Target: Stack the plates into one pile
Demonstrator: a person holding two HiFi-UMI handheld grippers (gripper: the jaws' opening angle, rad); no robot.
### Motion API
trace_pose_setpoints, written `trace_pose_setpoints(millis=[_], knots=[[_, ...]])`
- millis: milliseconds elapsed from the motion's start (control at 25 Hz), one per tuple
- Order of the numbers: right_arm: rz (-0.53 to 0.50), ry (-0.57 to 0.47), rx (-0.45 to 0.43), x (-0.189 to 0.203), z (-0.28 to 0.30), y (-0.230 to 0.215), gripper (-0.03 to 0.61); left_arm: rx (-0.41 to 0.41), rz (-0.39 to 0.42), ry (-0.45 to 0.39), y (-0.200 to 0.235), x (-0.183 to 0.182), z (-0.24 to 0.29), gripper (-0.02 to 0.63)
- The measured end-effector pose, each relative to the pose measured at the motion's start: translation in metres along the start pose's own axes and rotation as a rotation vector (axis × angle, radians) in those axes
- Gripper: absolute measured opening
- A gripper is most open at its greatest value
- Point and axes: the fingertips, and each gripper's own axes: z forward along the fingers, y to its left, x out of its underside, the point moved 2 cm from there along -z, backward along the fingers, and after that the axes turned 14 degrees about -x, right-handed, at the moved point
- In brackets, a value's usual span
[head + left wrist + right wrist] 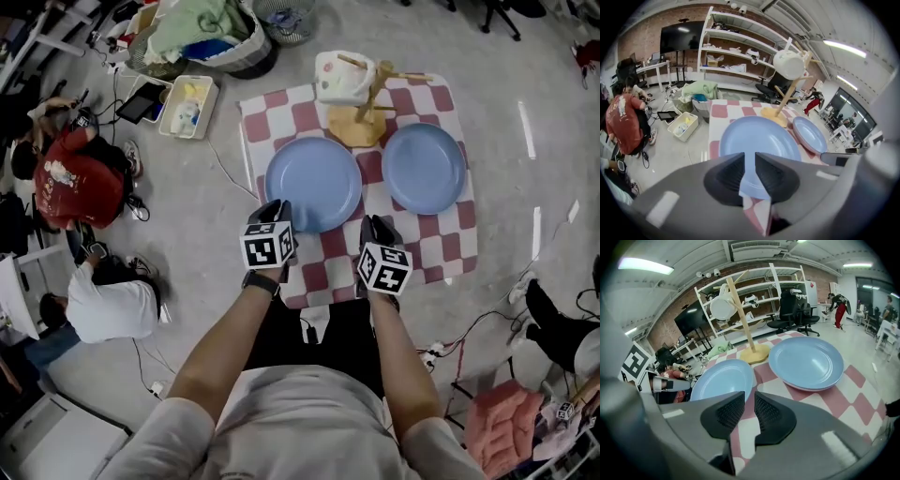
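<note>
Head view: your left gripper (pixel 278 210) and right gripper (pixel 377 225), jaws nearly together and empty, sit by the tabletop's near edge, just short of the smooth round blue plates (pixel 313 183).

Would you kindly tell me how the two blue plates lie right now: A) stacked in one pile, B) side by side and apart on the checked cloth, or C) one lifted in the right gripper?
B: the left blue plate and the right blue plate both lie flat on the checked cloth, with a strip of cloth showing between them.

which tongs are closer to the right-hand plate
Right. The right tongs are just off the right-hand plate's near-left edge; the left tongs are farther left, at the other plate's near edge.
</note>
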Motion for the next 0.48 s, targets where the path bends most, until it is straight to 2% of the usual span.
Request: trace_pose_setpoints(millis=[200,480], knots=[[0.037,0.016,-0.009,0.012,0.031,0.014,0.071,-0.037,-0.02,0.012,0.049,0.005,0.016,0.031],[0.121,0.02,0.017,0.024,0.05,0.012,0.072,-0.022,-0.04,0.029,0.061,0.009,0.031,0.044]])
